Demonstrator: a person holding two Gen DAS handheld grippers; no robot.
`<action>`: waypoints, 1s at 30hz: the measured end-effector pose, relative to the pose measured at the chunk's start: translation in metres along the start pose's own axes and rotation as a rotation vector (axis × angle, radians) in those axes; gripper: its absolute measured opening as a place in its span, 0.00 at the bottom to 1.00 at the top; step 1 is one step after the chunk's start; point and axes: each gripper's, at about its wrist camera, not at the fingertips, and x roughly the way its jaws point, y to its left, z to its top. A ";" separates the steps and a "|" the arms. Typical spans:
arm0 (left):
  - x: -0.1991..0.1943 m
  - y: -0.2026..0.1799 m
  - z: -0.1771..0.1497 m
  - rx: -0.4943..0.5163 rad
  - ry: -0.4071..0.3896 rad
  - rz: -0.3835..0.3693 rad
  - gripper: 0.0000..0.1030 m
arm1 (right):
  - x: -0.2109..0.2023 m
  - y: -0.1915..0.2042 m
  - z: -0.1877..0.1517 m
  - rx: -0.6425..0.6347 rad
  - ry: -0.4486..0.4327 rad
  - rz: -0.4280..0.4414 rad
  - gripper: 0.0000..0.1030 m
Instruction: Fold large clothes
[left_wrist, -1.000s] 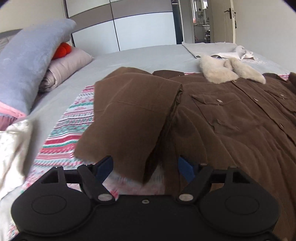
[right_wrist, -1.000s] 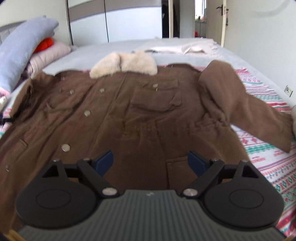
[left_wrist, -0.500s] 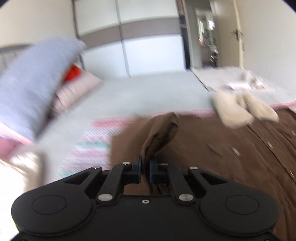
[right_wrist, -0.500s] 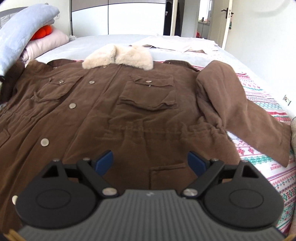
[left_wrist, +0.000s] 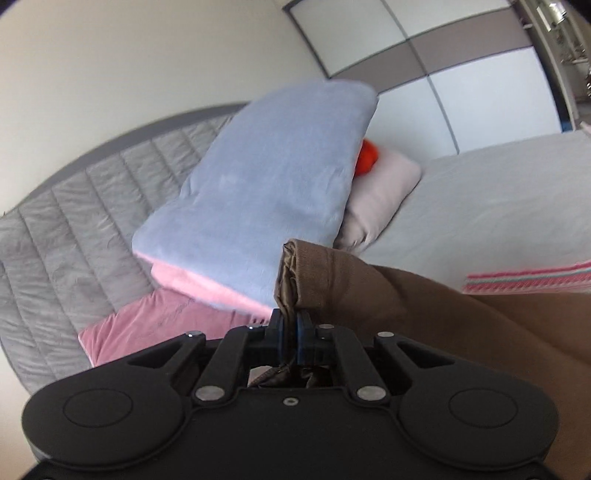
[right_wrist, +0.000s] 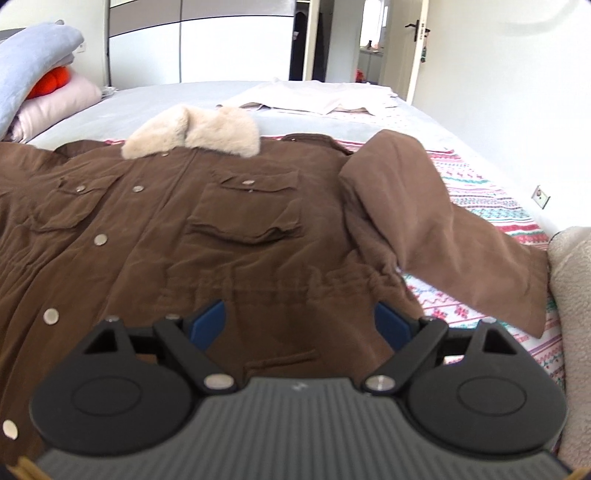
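black tool (right_wrist: 299, 325), blue pads (right_wrist: 207, 325), silver screws

One brown coat (right_wrist: 229, 236), two hand-held grippers (left_wrist: 290, 325) (right_wrist: 301, 323), one blue pillow (left_wrist: 266, 177), one orange cushion (right_wrist: 50, 83).

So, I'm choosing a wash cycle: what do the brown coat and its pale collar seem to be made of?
The brown coat looks like a matte, brushed woven fabric, perhaps cotton or faux suede, with soft creases and metal-looking snaps. The pale collar looks like fluffy cream pile, probably faux fur or shearling.
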 end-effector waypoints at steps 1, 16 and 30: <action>0.006 -0.002 -0.008 -0.001 0.016 0.011 0.07 | 0.001 -0.001 0.001 0.005 -0.001 -0.006 0.86; -0.032 -0.042 -0.016 -0.068 0.125 -0.188 0.86 | -0.017 -0.092 0.031 0.304 -0.041 -0.092 0.97; -0.183 -0.180 -0.044 -0.151 0.149 -0.808 0.96 | 0.086 -0.199 0.033 0.656 0.236 -0.396 0.97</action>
